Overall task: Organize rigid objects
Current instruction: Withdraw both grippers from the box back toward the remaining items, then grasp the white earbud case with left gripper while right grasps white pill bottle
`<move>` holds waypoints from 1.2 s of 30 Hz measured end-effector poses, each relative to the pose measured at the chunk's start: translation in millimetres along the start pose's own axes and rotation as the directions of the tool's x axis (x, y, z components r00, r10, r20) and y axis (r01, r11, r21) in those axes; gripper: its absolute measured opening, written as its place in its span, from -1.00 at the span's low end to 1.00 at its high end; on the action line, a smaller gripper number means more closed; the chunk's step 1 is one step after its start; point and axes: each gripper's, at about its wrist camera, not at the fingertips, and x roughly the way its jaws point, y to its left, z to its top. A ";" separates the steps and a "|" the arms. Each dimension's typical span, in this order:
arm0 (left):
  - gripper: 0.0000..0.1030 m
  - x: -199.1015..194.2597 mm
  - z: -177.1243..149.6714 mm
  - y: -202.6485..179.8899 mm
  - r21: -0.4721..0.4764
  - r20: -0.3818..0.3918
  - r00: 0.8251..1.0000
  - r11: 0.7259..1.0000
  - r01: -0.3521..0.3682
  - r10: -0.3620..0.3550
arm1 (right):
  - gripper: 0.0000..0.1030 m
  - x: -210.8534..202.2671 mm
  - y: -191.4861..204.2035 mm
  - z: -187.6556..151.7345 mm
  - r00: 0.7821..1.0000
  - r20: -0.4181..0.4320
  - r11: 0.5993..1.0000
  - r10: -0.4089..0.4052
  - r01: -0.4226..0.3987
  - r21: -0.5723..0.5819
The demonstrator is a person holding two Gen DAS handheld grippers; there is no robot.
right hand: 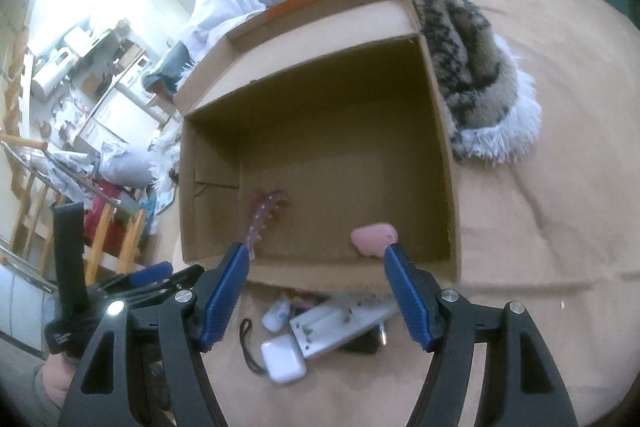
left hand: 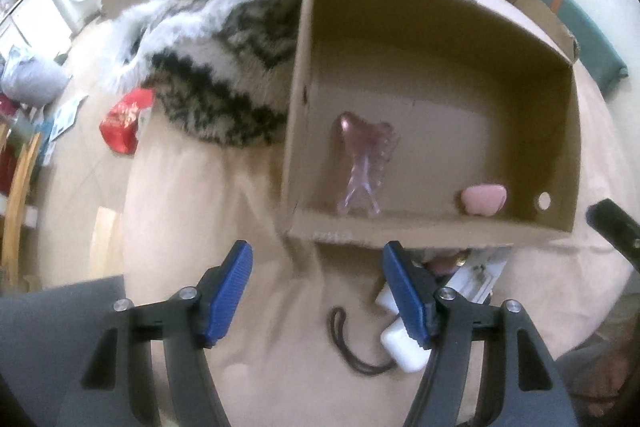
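Both tongs, left gripper [left hand: 316, 291] and right gripper [right hand: 316, 291], stood apart, empty; reaching the white case [right hand: 283, 358] risked snagging its cord [right hand: 249, 351] or bumping the cardboard box [right hand: 440, 147].

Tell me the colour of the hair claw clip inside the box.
Translucent pink hair claw clip; clearest in the left wrist view.

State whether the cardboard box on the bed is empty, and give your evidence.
Not empty. The cardboard box lies open and holds two things on its floor: a pink hair claw and a small pink case.
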 end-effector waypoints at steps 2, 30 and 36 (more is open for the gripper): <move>0.26 0.4 -5.7 -0.3 -0.003 -0.005 1.000 1.000 -0.003 0.003 | 0.44 -3.0 -0.7 -7.1 1.000 -0.003 1.000 -0.003 0.003 0.015; 0.36 73.5 -73.3 -92.1 0.242 -0.291 0.955 0.962 0.126 -0.052 | 0.44 32.3 -7.5 -30.8 0.991 -0.119 0.994 -0.062 0.072 0.080; 0.36 78.1 -79.6 -106.1 0.292 -0.272 0.961 0.949 0.121 -0.038 | 0.44 33.9 -6.5 -30.8 0.989 -0.127 0.994 -0.070 0.079 0.070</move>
